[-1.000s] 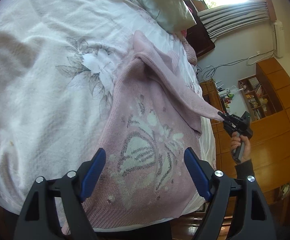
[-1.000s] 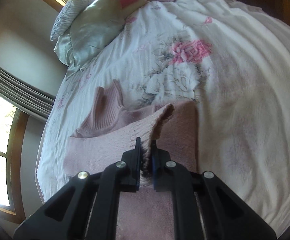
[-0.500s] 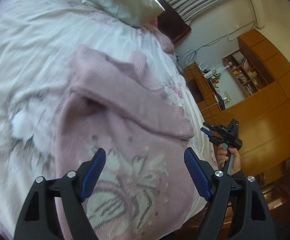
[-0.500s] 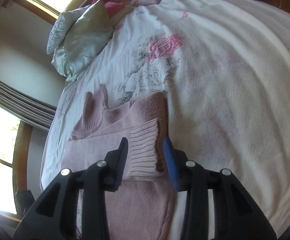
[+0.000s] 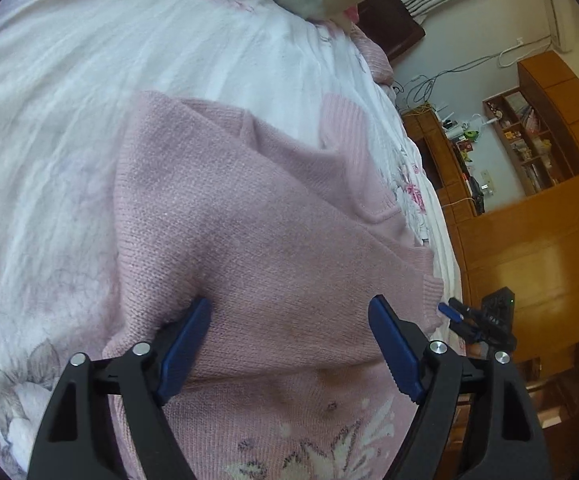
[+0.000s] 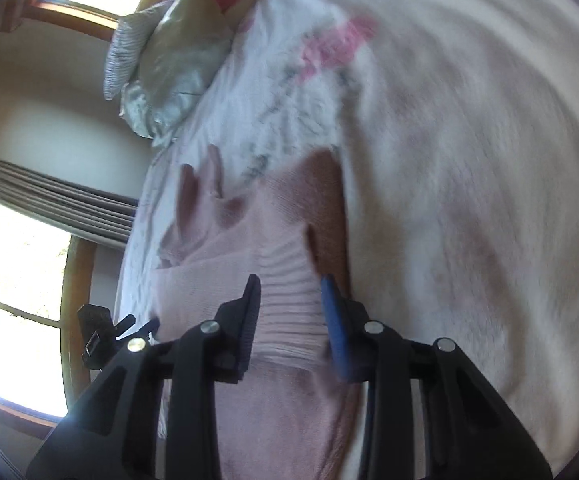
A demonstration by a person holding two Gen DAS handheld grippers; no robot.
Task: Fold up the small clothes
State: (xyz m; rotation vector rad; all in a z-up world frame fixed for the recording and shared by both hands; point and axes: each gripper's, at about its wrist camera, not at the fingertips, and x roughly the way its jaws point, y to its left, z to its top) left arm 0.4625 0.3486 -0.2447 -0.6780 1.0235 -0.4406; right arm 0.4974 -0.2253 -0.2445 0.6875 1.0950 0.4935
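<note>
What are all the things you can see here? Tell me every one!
Pink knitted sweater: one, pale pink with a white pattern near the hem, lying on the bed, one sleeve folded across its body.
Ribbed sleeve cuff: one, pink, lying between the right gripper's open fingers.
Floral bedspread: one, white with pink and grey flowers, covering the bed.
Satin pillow: one, silvery green, at the head of the bed.
Wooden cabinets: orange-brown, along the wall beside the bed.
Windows: two, bright, wooden frames.
Left gripper: black, blue pads, open, over the sweater.
Right gripper: black, blue pads, open.
</note>
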